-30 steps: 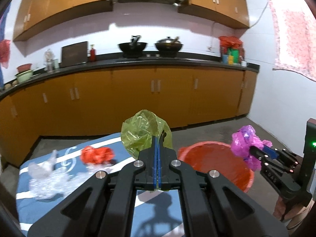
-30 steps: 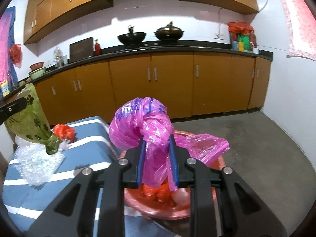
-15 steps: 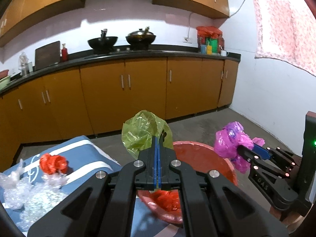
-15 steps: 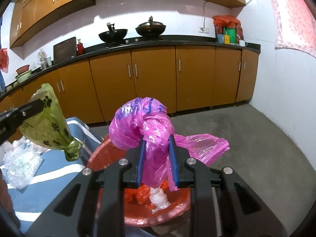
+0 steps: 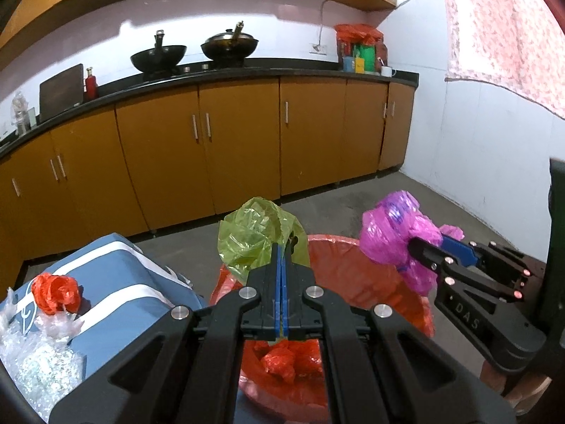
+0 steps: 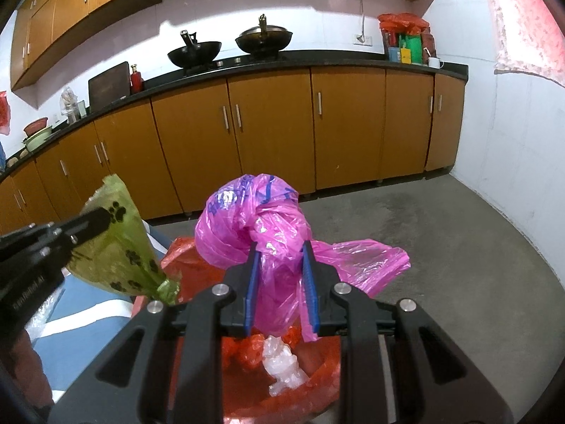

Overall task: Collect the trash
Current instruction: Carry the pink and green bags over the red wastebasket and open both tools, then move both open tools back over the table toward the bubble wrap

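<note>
While both grippers' fingers pinch bags — green (image 5: 259, 235), pink (image 6: 259, 226) — the red basin (image 5: 353, 258) holds crumpled plastic.

Two woks (image 5: 159, 57) (one lidded)

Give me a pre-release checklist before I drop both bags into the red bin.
1. Left gripper shut on the green bag: ok.
2. Right gripper shut on the pink bag: ok.
3. Green bag over the red bin: ok, its lower end hangs at the bin's near-left rim.
4. Pink bag over the bin: ok in the right wrist view; its loose tail sticks out rightward, maybe past the rim.
5. Room in the bin: ok, only red and clear scraps at the bottom.
6. Table trash left: not ok, red wad and clear plastic remain.
</note>
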`<state>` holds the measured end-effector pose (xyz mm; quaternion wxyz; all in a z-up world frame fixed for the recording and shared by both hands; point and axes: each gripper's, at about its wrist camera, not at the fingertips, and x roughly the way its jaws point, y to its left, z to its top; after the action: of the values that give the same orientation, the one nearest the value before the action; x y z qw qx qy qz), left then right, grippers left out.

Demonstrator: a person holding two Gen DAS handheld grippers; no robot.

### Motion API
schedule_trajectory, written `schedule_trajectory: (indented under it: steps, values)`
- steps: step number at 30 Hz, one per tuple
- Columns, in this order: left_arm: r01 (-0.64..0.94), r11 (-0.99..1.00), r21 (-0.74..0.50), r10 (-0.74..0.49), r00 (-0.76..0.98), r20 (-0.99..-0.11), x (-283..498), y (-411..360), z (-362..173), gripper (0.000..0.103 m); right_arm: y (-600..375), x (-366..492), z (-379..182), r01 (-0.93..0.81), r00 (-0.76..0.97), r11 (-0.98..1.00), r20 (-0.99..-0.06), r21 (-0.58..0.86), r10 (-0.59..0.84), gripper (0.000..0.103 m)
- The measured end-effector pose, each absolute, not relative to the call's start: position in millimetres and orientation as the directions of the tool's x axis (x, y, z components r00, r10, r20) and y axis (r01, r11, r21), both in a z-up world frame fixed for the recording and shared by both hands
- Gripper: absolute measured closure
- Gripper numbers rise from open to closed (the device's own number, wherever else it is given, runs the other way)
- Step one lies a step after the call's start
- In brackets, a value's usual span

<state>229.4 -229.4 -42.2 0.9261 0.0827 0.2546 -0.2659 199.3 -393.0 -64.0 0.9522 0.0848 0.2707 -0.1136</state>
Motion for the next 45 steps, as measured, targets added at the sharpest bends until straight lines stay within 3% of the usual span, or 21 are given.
schedule_trajectory:
  steps: [7,11,22,31,45]
  values:
    - [0.549,0.836,0.025,-0.447,0.706,-0.548,234,-227,-55,0.098,-400,199,-69,0.246,0.84,0.958,-0.526,0.148,-0.135,0.071]
    - [0.513,0.858,0.011,-0.425,0.723,-0.545,237,-216,-56,0.055,-404,194,-69,0.254,0.84,0.955,-0.524,0.152,-0.14,0.063]
    - [0.388,0.922,-0.002,-0.332,0.785,-0.523,233,-161,-44,0.053,-399,182,-55,0.263,0.849,0.955,-0.503,0.138,-0.161,0.051]
    - [0.237,0.971,0.014,-0.203,0.86,-0.468,199,-78,-33,0.049,-341,186,-40,0.158,0.865,0.98,-0.496,0.12,-0.079,0.049]
    - [-0.244,0.968,0.055,0.247,0.893,-0.375,120,126,-34,0.04,-142,201,-42,-0.187,0.813,0.968,-0.527,0.165,0.247,0.048]
